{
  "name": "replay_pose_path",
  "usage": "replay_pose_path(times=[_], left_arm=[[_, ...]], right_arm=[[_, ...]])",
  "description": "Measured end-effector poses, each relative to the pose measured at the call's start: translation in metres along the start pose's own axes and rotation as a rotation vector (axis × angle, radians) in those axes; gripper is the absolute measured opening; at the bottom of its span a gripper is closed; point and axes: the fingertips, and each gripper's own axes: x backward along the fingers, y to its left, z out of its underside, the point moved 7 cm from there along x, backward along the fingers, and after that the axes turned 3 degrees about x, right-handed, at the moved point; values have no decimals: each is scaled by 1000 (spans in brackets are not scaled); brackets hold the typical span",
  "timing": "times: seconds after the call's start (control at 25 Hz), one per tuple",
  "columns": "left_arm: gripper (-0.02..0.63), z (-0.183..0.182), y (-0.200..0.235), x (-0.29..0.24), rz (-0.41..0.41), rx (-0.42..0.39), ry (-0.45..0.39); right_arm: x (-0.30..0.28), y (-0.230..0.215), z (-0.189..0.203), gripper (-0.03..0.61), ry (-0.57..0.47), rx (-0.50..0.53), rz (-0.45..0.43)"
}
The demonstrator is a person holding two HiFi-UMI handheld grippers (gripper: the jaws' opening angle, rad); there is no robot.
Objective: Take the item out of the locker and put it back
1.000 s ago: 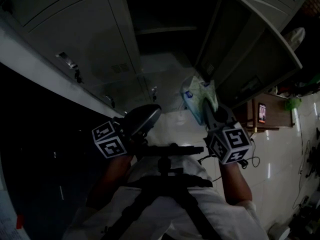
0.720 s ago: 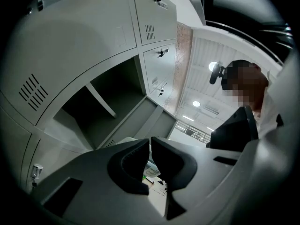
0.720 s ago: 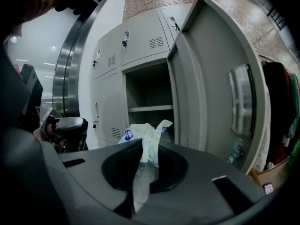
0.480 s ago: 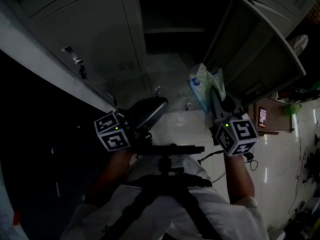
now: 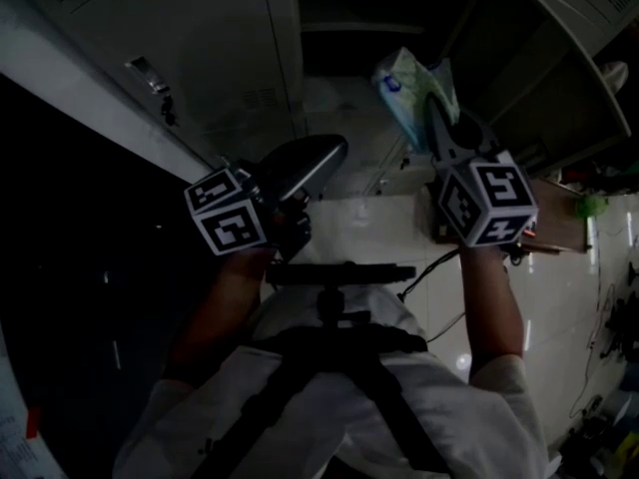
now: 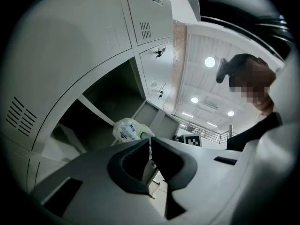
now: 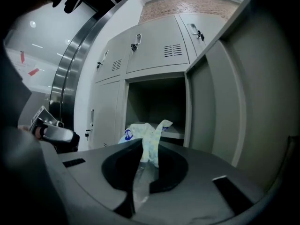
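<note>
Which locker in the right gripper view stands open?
The locker straight ahead of the right gripper holding the packet: its door is swung right and its dark inside shows. The doors above and left are closed.

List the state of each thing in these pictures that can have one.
Locker door: open.
Upper door: shut.
Bag: crumpled, held in the air before the open locker.
Right tongs: shut on the bag.
Left tongs: shut, empty.

Right hand-held gripper (image 7: 143,145) clamping plastic packet (image 7: 146,134) (crumpled), open locker (image 7: 157,103) ahead
</note>
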Motion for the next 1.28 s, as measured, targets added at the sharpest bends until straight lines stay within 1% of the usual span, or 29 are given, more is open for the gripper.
replay_pose_path(times=[0.16, 0.36, 0.68, 0.88, 1.12, 1.28], left_arm=[[-2, -6, 3, -2, 6, -12, 5], [-2, -12, 4, -3, 3, -26, 17], [-2, -28, 11, -18, 17, -61, 34], [-2, -36, 18, -28, 19, -70, 39], [-2, -47, 28, -36, 13, -77, 26], [-2, -57, 38, -41, -2, -86, 5]], right_arm=[[-22, 1, -14, 8, -14, 41, 1], [-54, 0, -24, 8, -1, 77, -3], [-104, -17, -50, 6, 9, 163, 42], [-138, -23, -59, 6, 26, 213, 50], [-164, -30, -66, 6, 50, 237, 69], [-187, -41, -72, 6, 57, 254, 106]])
